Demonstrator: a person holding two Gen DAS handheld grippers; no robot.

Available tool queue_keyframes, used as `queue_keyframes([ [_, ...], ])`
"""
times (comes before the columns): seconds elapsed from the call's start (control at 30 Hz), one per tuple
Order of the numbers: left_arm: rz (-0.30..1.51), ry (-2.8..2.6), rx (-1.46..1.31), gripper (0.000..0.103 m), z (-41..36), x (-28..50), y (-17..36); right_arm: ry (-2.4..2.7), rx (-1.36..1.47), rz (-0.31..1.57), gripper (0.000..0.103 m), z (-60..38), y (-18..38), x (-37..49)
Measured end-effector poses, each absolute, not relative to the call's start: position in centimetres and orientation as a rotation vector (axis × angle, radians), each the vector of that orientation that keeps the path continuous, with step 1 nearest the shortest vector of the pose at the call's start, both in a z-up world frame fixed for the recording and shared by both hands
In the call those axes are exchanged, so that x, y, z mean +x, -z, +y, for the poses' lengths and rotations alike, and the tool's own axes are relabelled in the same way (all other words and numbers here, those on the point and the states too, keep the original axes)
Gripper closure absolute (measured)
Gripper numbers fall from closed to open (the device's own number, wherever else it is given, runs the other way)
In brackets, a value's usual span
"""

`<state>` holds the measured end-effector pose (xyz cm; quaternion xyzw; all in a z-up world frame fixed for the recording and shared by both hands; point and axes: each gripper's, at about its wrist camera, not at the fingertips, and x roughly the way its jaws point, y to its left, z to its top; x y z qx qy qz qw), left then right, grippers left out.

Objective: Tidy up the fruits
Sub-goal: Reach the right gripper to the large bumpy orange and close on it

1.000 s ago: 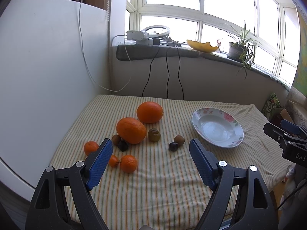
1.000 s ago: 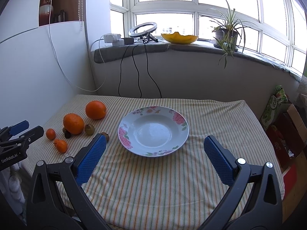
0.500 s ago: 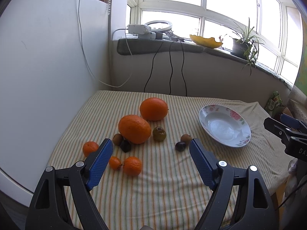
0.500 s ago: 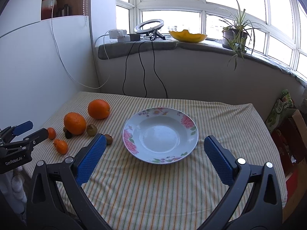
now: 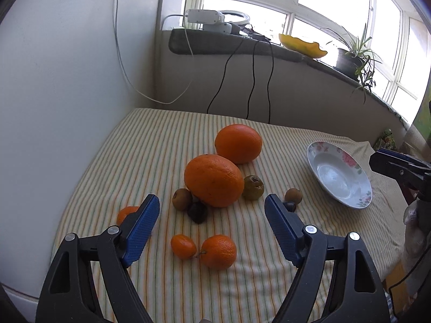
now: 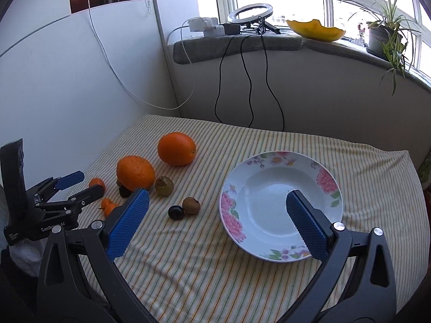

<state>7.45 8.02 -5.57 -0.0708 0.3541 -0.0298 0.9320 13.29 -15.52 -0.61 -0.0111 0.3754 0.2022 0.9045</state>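
Note:
Two big oranges sit on the striped tablecloth, the near orange (image 5: 213,180) (image 6: 135,172) and the far orange (image 5: 238,143) (image 6: 176,148). Around them lie small mandarins (image 5: 217,251), kiwis (image 5: 182,199) (image 6: 191,205), a pear-like fruit (image 5: 253,187) (image 6: 164,185) and dark plums (image 5: 198,212) (image 6: 176,212). A flowered white plate (image 5: 340,177) (image 6: 280,204) stands empty at the right. My left gripper (image 5: 211,227) hangs open above the mandarins, in front of the near orange. My right gripper (image 6: 215,222) is open too, over the plate's left rim.
A white wall runs along the table's left side. Black and white cables hang from the windowsill (image 6: 237,45), which holds a ring light (image 6: 250,13), a yellow bowl (image 6: 313,29) and a potted plant (image 6: 382,32). The table's near edge drops off below both grippers.
Both grippers have moved forward and lower toward the table. The left one has closed in on the fruit cluster, the right one on the plate. Both stayed open; no fruit moved.

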Motion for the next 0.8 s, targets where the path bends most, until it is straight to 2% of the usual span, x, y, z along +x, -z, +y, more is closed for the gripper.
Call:
queue_keyframes([
  [0.17, 0.749, 0.08, -0.166, 0.027, 9.3, 8.6, 6.2, -0.541, 0.027, 0.894, 0.0, -12.4, 1.9, 16.5],
  [0.47, 0.782, 0.151, -0.14, 0.027, 8.7, 10.2, 6.8, -0.671, 0.113, 1.036, 0.0, -7.5, 4.2, 19.9],
  [0.8, 0.803, 0.183, -0.139, 0.033, 8.2, 11.4, 7.4, -0.74, 0.182, 1.166, 0.01, -4.6, 7.3, 23.0],
])
